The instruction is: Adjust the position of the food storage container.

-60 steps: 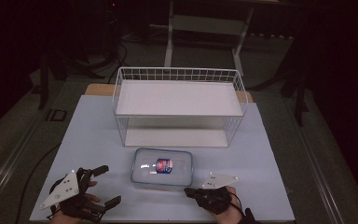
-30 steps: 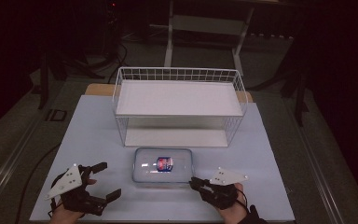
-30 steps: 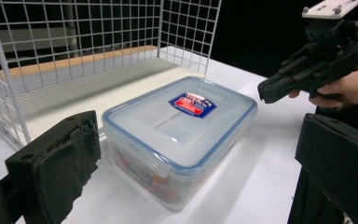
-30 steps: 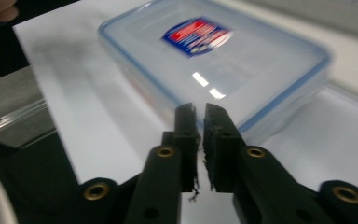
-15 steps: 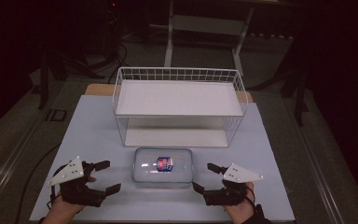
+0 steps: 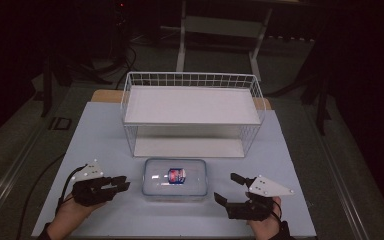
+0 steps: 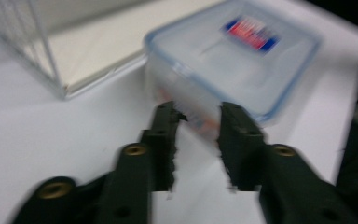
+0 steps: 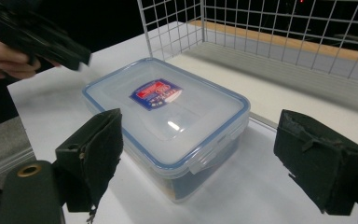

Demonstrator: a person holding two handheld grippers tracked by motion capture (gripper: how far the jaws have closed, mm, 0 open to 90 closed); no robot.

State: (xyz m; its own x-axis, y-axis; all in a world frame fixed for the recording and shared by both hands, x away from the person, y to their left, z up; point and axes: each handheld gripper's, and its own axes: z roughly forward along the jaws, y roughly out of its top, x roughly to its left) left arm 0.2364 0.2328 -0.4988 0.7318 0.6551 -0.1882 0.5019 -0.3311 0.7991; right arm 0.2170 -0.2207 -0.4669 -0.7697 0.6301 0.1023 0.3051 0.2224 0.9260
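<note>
I have the clear plastic container [image 6: 174, 179] lying flat on the white surface [image 6: 290, 165], just in front of the white wire rack [image 6: 192, 107]. Its blue-rimmed lid is on, with a red and blue label [image 6: 176, 175] near the middle of the top.

My left claw [image 6: 121, 183] sits to the container's left, close to its short side, pointing at it. In the left gripper view the 2 jaws stand a little apart with a narrow gap between them, holding nothing; their tips are right at the container's near corner [image 7: 200, 88], though the blur keeps me from telling whether they touch it.

My right claw [image 6: 230, 189] rests to the container's right, near its front corner and apart from it. Its jaws are spread wide, with nothing between them. In the right gripper view the container [image 8: 168, 126] lies ahead between the 2 pads, and the rack's wire wall [image 8: 261, 28] rises behind it.
</note>
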